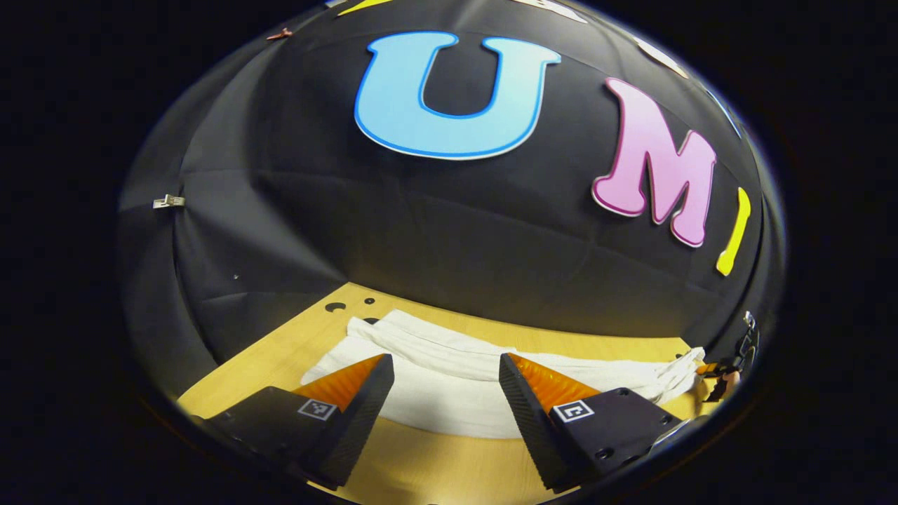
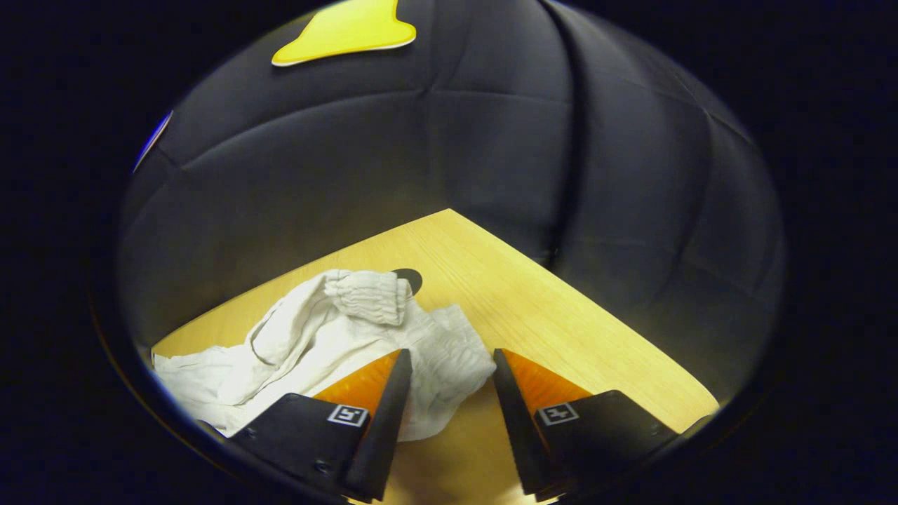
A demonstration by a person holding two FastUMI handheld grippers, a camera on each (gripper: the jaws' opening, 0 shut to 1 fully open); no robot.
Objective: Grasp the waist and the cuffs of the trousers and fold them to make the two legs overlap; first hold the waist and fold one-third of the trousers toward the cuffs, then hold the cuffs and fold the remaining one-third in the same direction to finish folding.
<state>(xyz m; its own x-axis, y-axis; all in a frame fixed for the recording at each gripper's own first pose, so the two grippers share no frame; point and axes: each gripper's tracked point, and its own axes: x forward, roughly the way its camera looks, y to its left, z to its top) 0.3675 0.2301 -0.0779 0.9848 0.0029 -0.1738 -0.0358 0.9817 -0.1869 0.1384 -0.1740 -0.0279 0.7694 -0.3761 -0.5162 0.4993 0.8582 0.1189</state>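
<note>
White trousers [image 1: 449,393] lie stretched across the wooden table [image 1: 435,470] from left to right, with a long fold ridge along their far side. My left gripper [image 1: 445,361] hovers open just above their near middle, touching nothing. In the right gripper view the trousers [image 2: 316,337] are bunched, with two gathered elastic parts [image 2: 368,294] at their right end. My right gripper [image 2: 450,354] is open, and the nearer gathered edge [image 2: 456,351] lies between and below its fingers, ungripped. Far off in the left gripper view, the right gripper [image 1: 722,372] sits at the trousers' right end.
Small dark holes [image 1: 334,306] mark the tabletop at the far left, and one hole [image 2: 412,278] shows behind the bunched cloth. The black cloth wall [image 1: 449,238] closes the table's far sides. Bare wood [image 2: 561,330] lies right of the trousers.
</note>
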